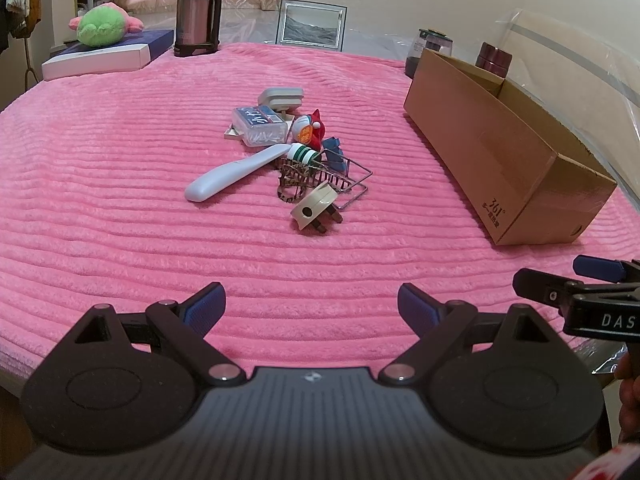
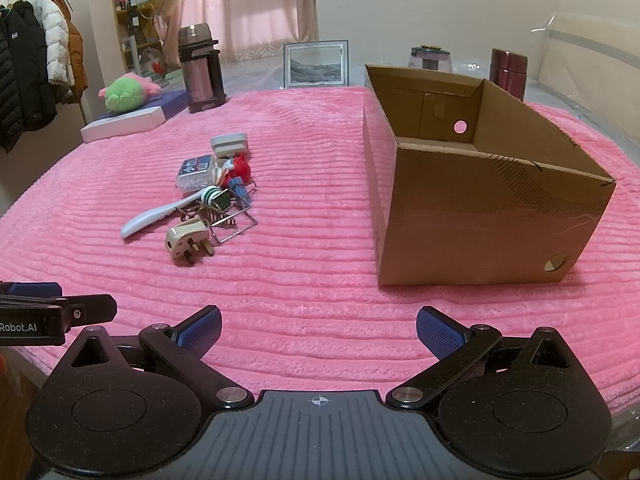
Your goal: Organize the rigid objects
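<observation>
A heap of small rigid items lies mid-table on the pink blanket (image 1: 120, 160): a beige wall plug (image 1: 314, 210), a white handle-shaped tool (image 1: 236, 172), a wire rack (image 1: 340, 180), a green-and-white cap (image 1: 306, 155), a red-and-blue figurine (image 1: 310, 128), a clear box with a blue label (image 1: 262, 124) and a grey adapter (image 1: 280, 98). An open cardboard box (image 2: 480, 200) stands to the right, nothing visible inside. My left gripper (image 1: 310, 312) is open near the front edge, well short of the heap. My right gripper (image 2: 318, 334) is open too, beside the left one, with nothing between its fingers.
At the back stand a steel thermos (image 1: 198, 8), a framed picture (image 1: 312, 24), a glass jar (image 1: 430, 46) and a maroon canister (image 1: 494, 58). A plush toy (image 1: 102, 24) rests on a flat box (image 1: 104, 54) at the back left. Coats hang on a rack (image 2: 32, 64).
</observation>
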A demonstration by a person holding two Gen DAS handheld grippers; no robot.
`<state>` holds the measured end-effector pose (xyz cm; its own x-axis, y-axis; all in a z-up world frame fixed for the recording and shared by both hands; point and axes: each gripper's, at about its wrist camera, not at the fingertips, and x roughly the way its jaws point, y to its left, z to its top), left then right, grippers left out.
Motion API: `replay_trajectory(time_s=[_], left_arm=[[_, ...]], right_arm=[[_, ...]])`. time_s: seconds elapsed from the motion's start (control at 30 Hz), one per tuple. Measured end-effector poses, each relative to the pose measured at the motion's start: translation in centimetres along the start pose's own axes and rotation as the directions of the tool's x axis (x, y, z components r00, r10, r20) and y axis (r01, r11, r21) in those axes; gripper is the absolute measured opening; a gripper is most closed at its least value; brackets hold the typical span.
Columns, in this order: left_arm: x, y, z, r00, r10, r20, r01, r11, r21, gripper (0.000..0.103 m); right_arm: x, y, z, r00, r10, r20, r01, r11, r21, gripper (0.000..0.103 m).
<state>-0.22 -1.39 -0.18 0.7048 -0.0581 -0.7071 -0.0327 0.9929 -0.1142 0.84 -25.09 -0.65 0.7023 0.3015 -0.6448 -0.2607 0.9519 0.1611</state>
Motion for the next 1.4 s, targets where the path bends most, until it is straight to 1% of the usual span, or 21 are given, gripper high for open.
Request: replay_trajectory(time_s=[0.43, 0.6, 0.73, 0.83, 1.0, 1.07, 1.17, 1.27, 1.4], left_arm=[[0.0, 0.2, -0.1, 1.0, -0.002, 0.0, 0.002, 1.0, -0.007, 0.091], [0.1, 1.1, 0.1, 1.0, -0.009, 0.001, 0.009, 1.0, -0.015, 0.091], [0.4, 2.4, 0.5, 1.0, -0.013, 0.009, 0.013, 1.0, -0.025, 0.091], [0.8, 3.6, 1.1, 1.0, -0.002, 0.02, 0.002, 1.0, -0.023, 0.091], [2.0, 5.8, 2.1, 0.999, 0.012, 0.037, -0.013, 1.0, 0.026, 0.091], [2.5, 6.7, 2.6, 0.999, 0.011, 0.048, -0.013, 0.999, 0.042, 0.091], [3.5, 7.9, 3.4, 0.998, -0.004, 0.06, 0.0, 0.997, 0.073, 0.091], [4.8, 9.2, 4.2, 0.998, -0.05, 0.041, 0.046, 0.995, 0.086, 0.091], [6.7, 10.7, 5.3, 0.999, -0.049, 0.022, 0.046, 0.992, 0.119, 0.091]], right_arm=[[0.1, 0.0, 0.0, 1.0, 0.001, -0.002, -0.001, 1.0, -0.001, 0.101], [0.3, 0.2, -0.1, 1.0, 0.002, 0.004, -0.002, 1.0, -0.009, 0.101], [0.6, 0.7, -0.2, 1.0, 0.028, 0.015, -0.027, 0.999, -0.031, 0.101], [1.2, 1.6, 0.3, 0.998, 0.057, 0.018, -0.056, 0.997, -0.044, 0.101], [2.0, 3.0, 0.9, 0.992, 0.109, 0.069, -0.104, 0.991, -0.081, 0.101], [2.7, 3.6, 1.2, 0.988, 0.132, 0.076, -0.125, 0.988, -0.088, 0.101], [4.1, 4.5, 1.8, 0.982, 0.173, 0.072, -0.166, 0.981, -0.097, 0.101], [5.4, 5.8, 2.3, 0.977, 0.198, 0.076, -0.189, 0.975, -0.116, 0.101], [7.5, 7.4, 3.0, 0.974, 0.217, 0.07, -0.206, 0.969, -0.138, 0.101]])
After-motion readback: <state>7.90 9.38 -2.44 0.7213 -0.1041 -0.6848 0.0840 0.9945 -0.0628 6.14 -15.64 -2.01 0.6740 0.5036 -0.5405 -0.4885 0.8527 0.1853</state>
